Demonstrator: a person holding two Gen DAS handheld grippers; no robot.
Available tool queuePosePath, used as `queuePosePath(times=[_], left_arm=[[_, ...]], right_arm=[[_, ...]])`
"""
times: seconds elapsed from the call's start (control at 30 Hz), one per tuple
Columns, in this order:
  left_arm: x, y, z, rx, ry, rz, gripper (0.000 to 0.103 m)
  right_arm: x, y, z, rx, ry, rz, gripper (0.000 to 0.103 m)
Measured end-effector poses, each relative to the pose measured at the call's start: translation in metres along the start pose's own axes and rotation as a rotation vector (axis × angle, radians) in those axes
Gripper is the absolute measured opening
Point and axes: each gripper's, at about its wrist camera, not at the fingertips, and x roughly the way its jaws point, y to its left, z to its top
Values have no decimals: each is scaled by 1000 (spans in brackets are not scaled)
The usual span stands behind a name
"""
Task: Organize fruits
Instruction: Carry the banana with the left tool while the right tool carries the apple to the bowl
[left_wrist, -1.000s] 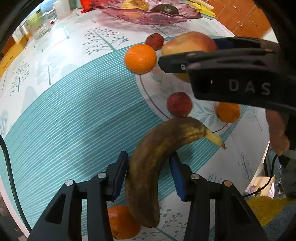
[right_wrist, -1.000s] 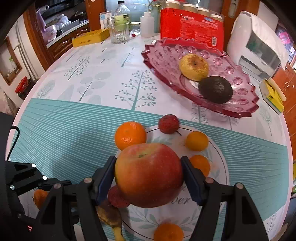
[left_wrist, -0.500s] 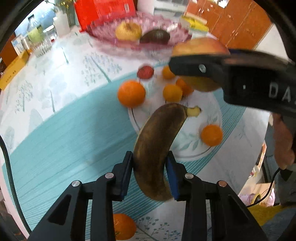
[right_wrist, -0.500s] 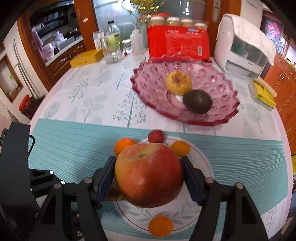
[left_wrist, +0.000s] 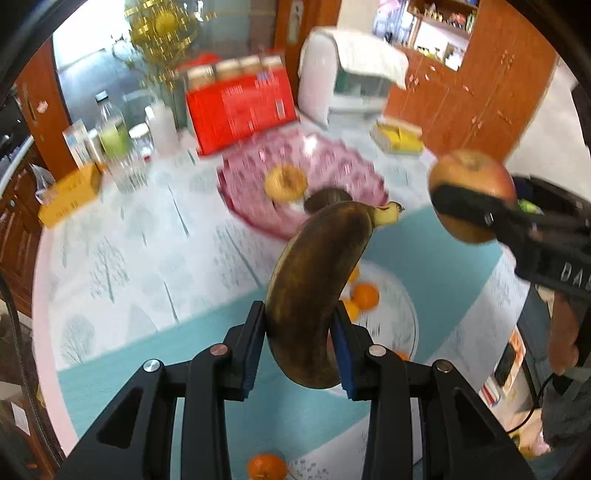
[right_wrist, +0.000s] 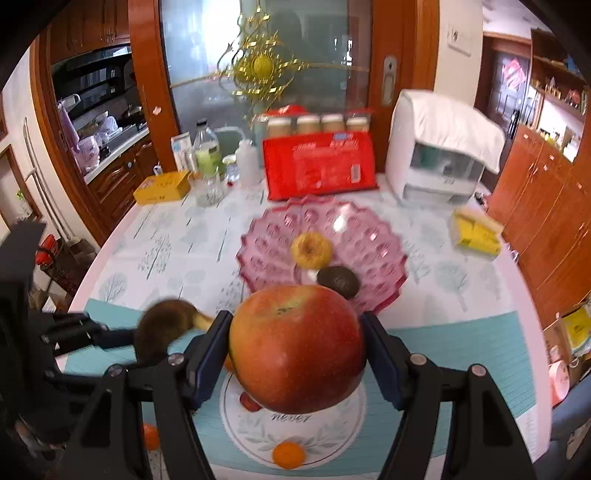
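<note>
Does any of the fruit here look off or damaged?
Yes, the banana held between the left gripper fingers is almost entirely dark brown, with only its stem end still yellow, so it looks badly overripe. The apple in the right gripper looks sound: red and yellow, smooth, with no visible bruises.

The banana (left_wrist: 314, 280) is mostly dark brown with a yellow stem tip. The apple (right_wrist: 295, 347) is red shading to yellow-orange. Far off, a pink patterned glass dish (right_wrist: 376, 254) holds a yellow fruit (right_wrist: 311, 249) and a dark avocado (right_wrist: 338, 281). The tablecloth (right_wrist: 177, 243) is white with pale tree prints, teal-striped nearer.
</note>
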Motion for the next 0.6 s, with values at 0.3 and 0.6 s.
queuePosePath(times=[0.3, 0.6], left_arm=[[-11, -6, 80, -56, -81, 89, 34], [39, -10, 134, -136, -13, 188, 34]], right_arm=[[-15, -43, 65, -39, -80, -29, 70], [56, -94, 116, -6, -25, 28, 70]])
